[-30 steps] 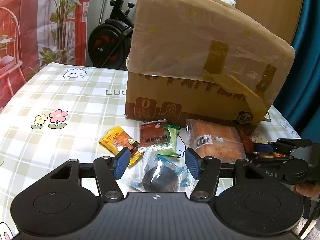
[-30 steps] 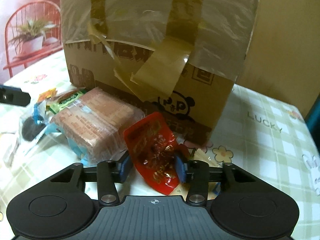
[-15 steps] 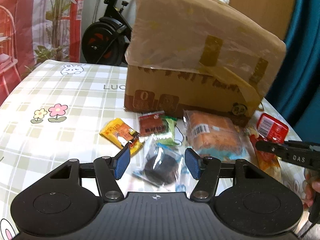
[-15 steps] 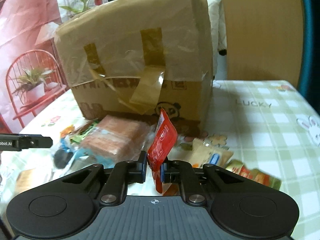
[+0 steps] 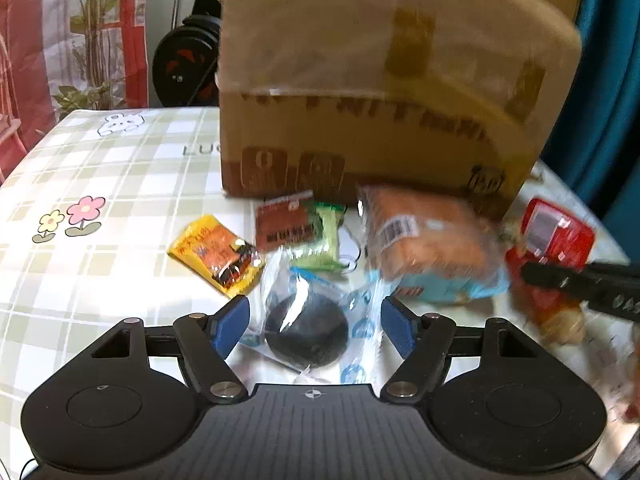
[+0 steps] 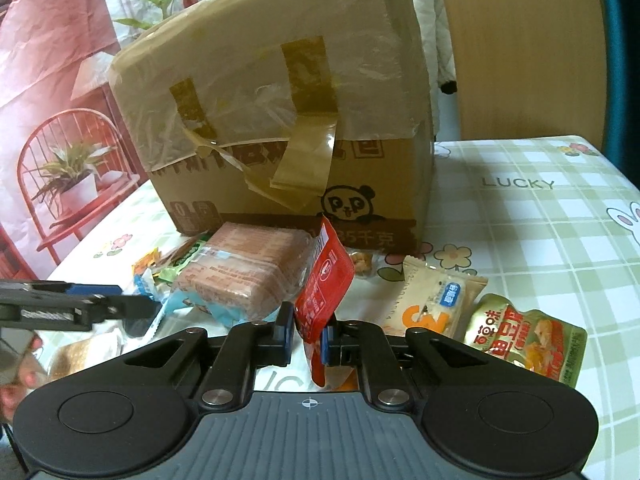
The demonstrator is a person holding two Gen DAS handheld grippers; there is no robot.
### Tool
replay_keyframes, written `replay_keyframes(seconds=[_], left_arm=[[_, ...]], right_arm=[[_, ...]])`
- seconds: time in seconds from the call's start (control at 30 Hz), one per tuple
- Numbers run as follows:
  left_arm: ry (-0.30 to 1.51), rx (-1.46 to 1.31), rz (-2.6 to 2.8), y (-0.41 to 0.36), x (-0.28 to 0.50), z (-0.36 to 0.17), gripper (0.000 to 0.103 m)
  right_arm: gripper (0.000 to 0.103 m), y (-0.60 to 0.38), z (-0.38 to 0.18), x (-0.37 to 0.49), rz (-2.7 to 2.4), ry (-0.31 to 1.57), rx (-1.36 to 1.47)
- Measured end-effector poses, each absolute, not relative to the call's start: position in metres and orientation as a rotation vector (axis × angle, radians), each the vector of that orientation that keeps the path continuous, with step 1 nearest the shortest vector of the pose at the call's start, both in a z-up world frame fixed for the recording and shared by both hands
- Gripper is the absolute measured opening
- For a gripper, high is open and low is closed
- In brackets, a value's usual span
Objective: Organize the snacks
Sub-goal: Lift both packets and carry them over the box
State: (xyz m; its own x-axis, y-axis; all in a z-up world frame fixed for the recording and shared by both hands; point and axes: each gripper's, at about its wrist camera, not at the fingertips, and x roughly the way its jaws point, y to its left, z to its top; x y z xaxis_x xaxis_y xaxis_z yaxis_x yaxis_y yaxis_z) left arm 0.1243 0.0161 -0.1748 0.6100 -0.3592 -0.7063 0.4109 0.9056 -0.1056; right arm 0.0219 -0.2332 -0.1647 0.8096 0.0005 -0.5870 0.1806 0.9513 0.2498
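red packet [image 6: 326, 284] lifted in right claw [image 6: 307, 330], left view blurry

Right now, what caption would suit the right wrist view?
Right gripper pinches a red snack packet upright before the taped cardboard box.

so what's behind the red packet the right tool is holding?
Behind the red packet clamped in the right tool: the wrapped orange-brown snack block, a small nut pouch, then the cardboard box. The packet covers part of the block and the box's lower print.
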Motion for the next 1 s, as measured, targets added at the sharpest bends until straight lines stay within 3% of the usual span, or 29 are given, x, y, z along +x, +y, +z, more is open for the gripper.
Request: replay_keyframes(seconds=[0.23,0.27,0.33,0.4,0.73,1.0], left_arm=[[0.787,0.168,-0.421,0.004,0.123,-0.186,0.076],[0.782,0.176,-0.419,0.003,0.122,-0.186,0.073],[0.77,0.181,-0.414,0.005,0.118,-0.185,0.058],[0.773,0.165,-0.428,0.009,0.116,-0.182,0.056],[0.64,0.074,-0.437,0.023,0.098,-0.127,0.056],[0.481,0.024,-0.466,0.019,0.094,-0.053,0.056]], right_arm=[[0.011,-0.231,-0.168,0.022,-0.098,0.624,0.315],[0.011,-0.231,-0.169,0.022,-0.098,0.624,0.316],[0.011,-0.232,-0.169,0.021,-0.097,0.623,0.317],[0.011,-0.232,-0.167,0.02,-0.097,0.62,0.316],[0.011,-0.222,-0.143,0.014,-0.081,0.568,0.27],[0.011,-0.213,-0.081,0.011,-0.027,0.455,0.193]])
